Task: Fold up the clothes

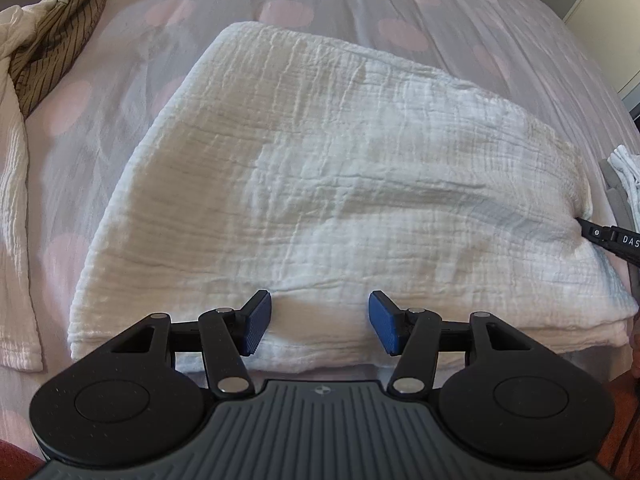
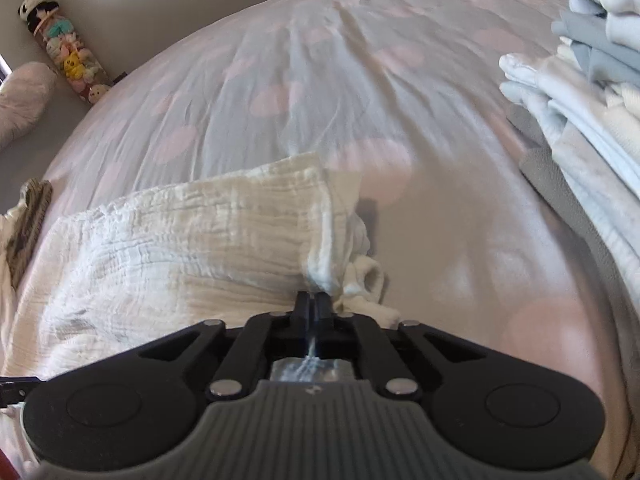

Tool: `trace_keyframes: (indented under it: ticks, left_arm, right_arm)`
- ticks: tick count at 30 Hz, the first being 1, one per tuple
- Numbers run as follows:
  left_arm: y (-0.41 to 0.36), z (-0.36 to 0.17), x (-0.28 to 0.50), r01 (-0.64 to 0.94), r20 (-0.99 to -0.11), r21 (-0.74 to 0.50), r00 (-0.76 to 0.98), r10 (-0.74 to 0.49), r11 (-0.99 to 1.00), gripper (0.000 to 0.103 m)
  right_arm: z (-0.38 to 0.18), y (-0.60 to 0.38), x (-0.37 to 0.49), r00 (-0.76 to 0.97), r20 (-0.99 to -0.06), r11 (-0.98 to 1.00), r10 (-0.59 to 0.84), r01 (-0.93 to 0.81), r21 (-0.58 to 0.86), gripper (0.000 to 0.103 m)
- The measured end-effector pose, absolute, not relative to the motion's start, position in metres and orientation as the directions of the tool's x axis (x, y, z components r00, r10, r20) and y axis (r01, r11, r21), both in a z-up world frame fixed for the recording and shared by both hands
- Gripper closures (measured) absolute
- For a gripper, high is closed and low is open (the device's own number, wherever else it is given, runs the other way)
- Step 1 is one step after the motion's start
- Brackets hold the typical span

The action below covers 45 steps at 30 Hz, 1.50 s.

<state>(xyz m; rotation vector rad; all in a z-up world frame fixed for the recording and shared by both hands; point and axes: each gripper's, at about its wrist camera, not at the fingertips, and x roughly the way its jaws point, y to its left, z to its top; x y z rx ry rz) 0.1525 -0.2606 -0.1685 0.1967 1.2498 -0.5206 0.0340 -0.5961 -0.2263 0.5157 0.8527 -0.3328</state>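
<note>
Folded white muslin cloth (image 1: 320, 184) on bed

A home bedroom: pink-dotted bed cover (image 2: 304, 92), soft toys (image 2: 68, 52), stacked laundry (image 2: 580, 92).

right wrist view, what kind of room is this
Most likely a bedroom: a bed under a pink-dotted bedsheet, a stack of folded laundry on it, and a hanging row of plush toys against the wall.
</note>
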Motion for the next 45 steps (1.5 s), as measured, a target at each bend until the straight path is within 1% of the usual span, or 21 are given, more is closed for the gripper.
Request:
trace_keyframes:
  ticks: [3,4,6,7,8,10,12,13,14,16,19,23,27,28,29,30,31,32,35,40,45]
  left_arm:
    - [-0.253,-0.169,0.148,0.497,-0.937,-0.126,0.225,-0.268,0.859,0.051]
    - [-0.25,-0.167,0.147,0.496,-0.934,-0.13,0.229,-0.274,0.858,0.051]
    - [-0.244,-0.159,0.146,0.489,-0.927,-0.14,0.24,-0.287,0.861,0.051]
    - [-0.24,-0.155,0.146,0.484,-0.923,-0.148,0.246,-0.296,0.862,0.051]
    - [-0.237,-0.149,0.148,0.478,-0.917,-0.155,0.256,-0.306,0.865,0.051]
    - [-0.231,-0.139,0.151,0.466,-0.903,-0.171,0.279,-0.328,0.868,0.051]
    - [-0.224,-0.129,0.158,0.462,-0.885,-0.19,0.301,-0.355,0.866,0.051]
    - [-0.221,-0.125,0.162,0.461,-0.876,-0.198,0.313,-0.368,0.865,0.051]
    - [-0.217,-0.121,0.165,0.464,-0.865,-0.203,0.328,-0.381,0.862,0.051]
    - [-0.208,-0.114,0.175,0.473,-0.842,-0.203,0.362,-0.399,0.858,0.051]
    - [-0.191,-0.105,0.192,0.476,-0.81,-0.183,0.423,-0.406,0.86,0.051]
    - [-0.169,-0.103,0.214,0.457,-0.779,-0.168,0.482,-0.401,0.874,0.051]
    - [-0.155,-0.12,0.225,0.435,-0.754,-0.17,0.52,-0.401,0.884,0.051]
    - [-0.152,-0.128,0.225,0.431,-0.75,-0.177,0.522,-0.405,0.885,0.051]
    - [-0.149,-0.135,0.225,0.427,-0.748,-0.185,0.523,-0.408,0.885,0.051]
    - [-0.147,-0.144,0.225,0.423,-0.755,-0.194,0.512,-0.41,0.885,0.051]
    - [-0.146,-0.152,0.226,0.418,-0.764,-0.2,0.5,-0.408,0.886,0.051]
    - [-0.146,-0.159,0.228,0.411,-0.785,-0.19,0.481,-0.389,0.891,0.051]
    - [-0.146,-0.168,0.231,0.411,-0.802,-0.165,0.473,-0.364,0.897,0.051]
    - [-0.141,-0.168,0.231,0.403,-0.795,-0.208,0.461,-0.394,0.891,0.051]
    - [-0.134,-0.167,0.233,0.353,-0.794,-0.26,0.452,-0.407,0.899,0.051]
  right_arm:
    - [-0.219,-0.598,0.026,0.632,-0.771,0.816,-0.078,0.485,0.316,0.103]
    - [-0.215,-0.6,0.021,0.643,-0.762,0.802,-0.077,0.494,0.336,0.098]
    - [-0.207,-0.612,0.008,0.663,-0.742,0.758,-0.094,0.532,0.379,0.07]
    - [-0.202,-0.618,-0.001,0.672,-0.733,0.729,-0.107,0.554,0.402,0.044]
    - [-0.198,-0.623,-0.009,0.682,-0.723,0.703,-0.109,0.567,0.429,0.035]
    - [-0.192,-0.634,-0.021,0.696,-0.713,0.653,-0.088,0.581,0.486,0.034]
    - [-0.192,-0.643,-0.027,0.699,-0.714,0.614,-0.033,0.578,0.537,0.027]
    - [-0.194,-0.646,-0.027,0.693,-0.721,0.608,0.002,0.571,0.551,0.022]
    - [-0.195,-0.645,-0.026,0.678,-0.735,0.613,0.017,0.573,0.543,0.02]
    - [-0.2,-0.643,-0.023,0.643,-0.764,0.625,0.045,0.579,0.524,0.019]
    - [-0.215,-0.639,-0.016,0.605,-0.786,0.597,0.129,0.585,0.549,0.019]
    - [-0.23,-0.634,-0.002,0.581,-0.798,0.583,0.16,0.596,0.552,0.018]
    - [-0.242,-0.628,0.01,0.597,-0.784,0.569,0.171,0.589,0.573,0.018]
    - [-0.241,-0.626,0.012,0.6,-0.782,0.575,0.167,0.585,0.572,0.021]
    - [-0.24,-0.624,0.014,0.599,-0.784,0.586,0.16,0.582,0.564,0.031]
    - [-0.239,-0.622,0.015,0.595,-0.79,0.598,0.148,0.583,0.55,0.038]
    - [-0.239,-0.622,0.015,0.6,-0.786,0.599,0.15,0.577,0.555,0.048]
    - [-0.239,-0.622,0.016,0.607,-0.779,0.599,0.154,0.57,0.563,0.059]
    - [-0.237,-0.621,0.015,0.631,-0.758,0.579,0.165,0.56,0.592,0.072]
    - [-0.206,-0.614,0.011,0.677,-0.719,0.558,0.156,0.54,0.63,0.074]
    - [-0.149,-0.598,0.02,0.733,-0.655,0.554,0.184,0.473,0.685,0.075]
